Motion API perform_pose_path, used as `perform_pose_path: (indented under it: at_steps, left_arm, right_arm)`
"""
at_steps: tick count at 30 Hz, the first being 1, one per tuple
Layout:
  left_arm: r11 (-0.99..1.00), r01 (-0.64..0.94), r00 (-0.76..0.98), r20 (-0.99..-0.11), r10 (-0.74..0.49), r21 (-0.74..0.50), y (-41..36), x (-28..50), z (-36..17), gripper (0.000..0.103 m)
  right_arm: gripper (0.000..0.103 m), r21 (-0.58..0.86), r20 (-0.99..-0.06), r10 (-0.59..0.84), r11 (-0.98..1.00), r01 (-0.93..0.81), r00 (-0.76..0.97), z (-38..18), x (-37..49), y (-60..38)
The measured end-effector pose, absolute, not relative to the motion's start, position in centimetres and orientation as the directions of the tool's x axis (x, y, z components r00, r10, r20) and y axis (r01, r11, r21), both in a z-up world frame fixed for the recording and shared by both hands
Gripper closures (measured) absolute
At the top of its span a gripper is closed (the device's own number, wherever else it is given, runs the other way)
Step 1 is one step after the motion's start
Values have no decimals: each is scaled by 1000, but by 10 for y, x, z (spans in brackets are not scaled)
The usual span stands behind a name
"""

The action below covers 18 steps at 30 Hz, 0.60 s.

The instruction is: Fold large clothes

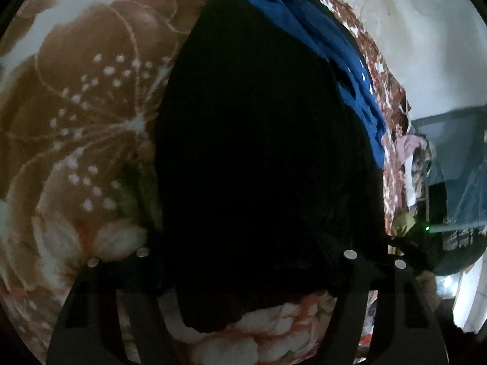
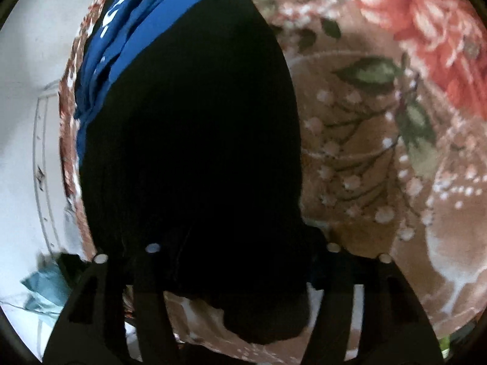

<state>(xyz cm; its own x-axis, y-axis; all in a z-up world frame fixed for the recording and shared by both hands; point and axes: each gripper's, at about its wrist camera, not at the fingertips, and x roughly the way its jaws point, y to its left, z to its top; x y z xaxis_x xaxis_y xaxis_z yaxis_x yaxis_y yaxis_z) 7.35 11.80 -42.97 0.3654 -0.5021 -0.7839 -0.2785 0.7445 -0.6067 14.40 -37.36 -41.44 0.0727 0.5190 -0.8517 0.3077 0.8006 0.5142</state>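
Black garment [image 1: 261, 152] flat on the floral bed [image 1: 76, 106], blue cloth [image 1: 334, 48] along its far edge; both grippers' jaws spread astride near corners, not pinching; better closed on single-layer hem, then lifted evenly.

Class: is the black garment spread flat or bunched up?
Mostly spread: the black garment lies long and smooth on the floral bedspread, beside blue cloth.

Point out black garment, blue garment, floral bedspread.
black garment [image 1: 261, 140], left wrist view, middle of the dark cloth
blue garment [image 2: 127, 33], right wrist view, crumpled folds
floral bedspread [image 1: 91, 97], left wrist view, bare brown flower print
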Motion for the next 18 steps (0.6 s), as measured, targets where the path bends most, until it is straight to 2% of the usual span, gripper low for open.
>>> perform_pose_path:
  at_steps: [3,5,6,7,10,11,12,13,14,17,18]
  left_arm:
    - [698,-277,358,-745,-562,-660,114,75,-423,50]
    - [709,-258,362,-746,-559,-657,108,76,-417,48]
    - [719,-255,359,-754,-550,-646,106,77,-420,41]
    - [719,-263,346,-759,-551,-643,106,78,-430,41]
    - [696,-281,355,-745,-564,-661,109,81,-441,47]
    - [697,-278,355,-745,-565,-661,107,81,-438,55]
    - [697,-264,356,-740,-571,-666,104,82,-434,69]
    - [711,-253,356,-746,-563,-657,101,83,-430,74]
    - [726,-237,348,-754,-557,-645,98,84,-426,75]
    - [738,-221,351,-759,-549,-637,101,86,-420,84]
    - [741,-216,359,-757,-546,-636,102,86,-415,90]
  right_arm:
    - [37,526,-842,537,789,317,60,-410,144,-373]
    - [38,519,-846,530,802,297,46,-403,142,-369]
    - [35,516,-849,527,807,286,44,-401,142,-369]
    - [25,510,-853,521,811,286,42,-405,146,-365]
    - [25,487,-864,502,821,299,27,-421,152,-358]
    - [32,467,-876,482,837,287,20,-422,156,-354]
    - [39,440,-891,454,856,270,12,-419,158,-351]
    - [54,418,-903,430,873,251,8,-416,157,-348]
    - [74,415,-906,424,879,234,12,-412,155,-348]
    - [90,445,-891,453,863,238,22,-406,151,-351]
    - [90,422,-904,428,878,226,26,-400,151,-350]
